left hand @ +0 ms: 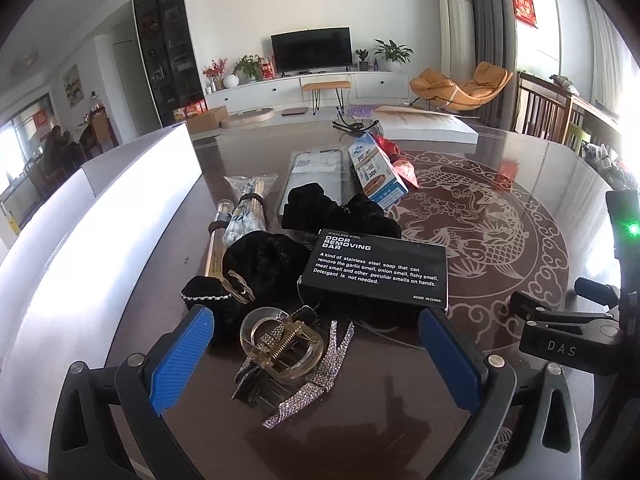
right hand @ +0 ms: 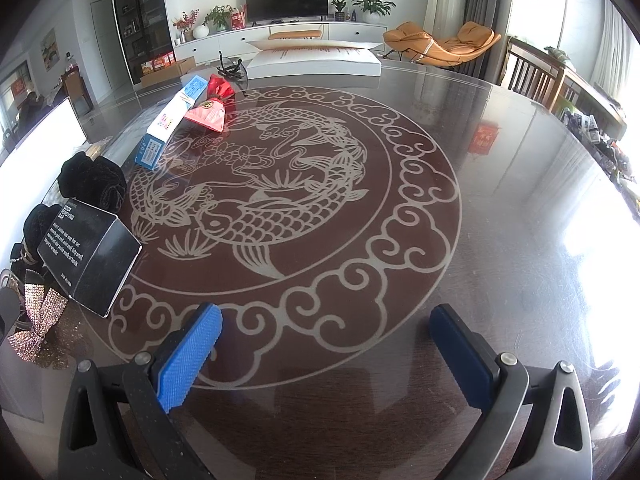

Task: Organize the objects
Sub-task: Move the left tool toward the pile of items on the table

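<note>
My left gripper (left hand: pixel 316 356) is open, its blue pads either side of a clear hair claw clip (left hand: pixel 280 346) and a rhinestone bow (left hand: pixel 316 376) on the dark table. Behind them lie a black "odor removing bar" box (left hand: pixel 376 266), black velvet scrunchies (left hand: pixel 260 258), a bundle of chopsticks (left hand: pixel 250 208), a blue-and-white box (left hand: pixel 376 174) and a red packet (left hand: pixel 404 168). My right gripper (right hand: pixel 326 348) is open and empty over the carp pattern (right hand: pixel 272 184). The black box (right hand: pixel 90 254), rhinestone bow (right hand: pixel 38 320) and blue-and-white box (right hand: pixel 172 122) show at its left.
A white storage bin (left hand: pixel 100 200) stands along the table's left side. A clear flat tray (left hand: pixel 316 176) lies behind the scrunchies. A large white flat box (right hand: pixel 316 62) and black cables (right hand: pixel 230 68) sit at the far edge. Wooden chairs (right hand: pixel 532 76) stand at right.
</note>
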`<state>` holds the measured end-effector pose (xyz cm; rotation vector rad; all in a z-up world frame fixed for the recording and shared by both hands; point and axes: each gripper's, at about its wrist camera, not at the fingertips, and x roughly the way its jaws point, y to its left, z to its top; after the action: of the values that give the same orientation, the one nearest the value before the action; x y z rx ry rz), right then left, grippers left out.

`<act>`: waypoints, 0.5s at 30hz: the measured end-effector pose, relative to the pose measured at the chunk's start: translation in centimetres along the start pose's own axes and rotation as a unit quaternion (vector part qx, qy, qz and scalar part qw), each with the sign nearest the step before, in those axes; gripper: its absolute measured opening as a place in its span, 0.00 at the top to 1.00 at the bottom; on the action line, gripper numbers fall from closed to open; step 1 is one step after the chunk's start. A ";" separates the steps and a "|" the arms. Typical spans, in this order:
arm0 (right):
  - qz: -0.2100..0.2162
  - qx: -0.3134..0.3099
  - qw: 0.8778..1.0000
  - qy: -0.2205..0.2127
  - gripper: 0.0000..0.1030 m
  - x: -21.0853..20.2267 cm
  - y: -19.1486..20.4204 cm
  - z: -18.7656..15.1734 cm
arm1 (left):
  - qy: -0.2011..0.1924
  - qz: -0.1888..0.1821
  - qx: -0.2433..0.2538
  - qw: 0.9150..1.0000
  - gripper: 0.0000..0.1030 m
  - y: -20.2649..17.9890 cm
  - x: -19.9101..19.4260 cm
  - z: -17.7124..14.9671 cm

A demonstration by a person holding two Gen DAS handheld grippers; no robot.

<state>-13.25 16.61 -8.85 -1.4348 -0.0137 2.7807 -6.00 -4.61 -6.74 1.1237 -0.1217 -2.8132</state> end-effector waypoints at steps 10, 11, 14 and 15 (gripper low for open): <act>0.000 0.000 1.000 0.000 0.00 0.0 0.0 0.0 | 0.022 0.020 -0.009 1.000 0.00 0.9 2.0 0.2; 0.000 0.000 1.000 0.000 0.00 0.0 0.0 0.0 | 0.025 0.020 -0.009 0.999 0.00 0.9 2.1 0.2; 0.000 0.000 1.000 0.000 0.00 0.0 0.0 0.0 | 0.023 0.021 -0.003 1.000 0.00 0.7 2.1 0.1; 0.000 0.000 1.000 0.000 0.00 0.0 0.0 0.0 | 0.021 0.021 -0.001 1.000 0.00 0.6 2.0 0.0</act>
<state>-13.25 16.61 -8.84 -1.4345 -0.0148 2.7810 -7.41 -5.43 -8.02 1.1667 -0.1379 -2.7508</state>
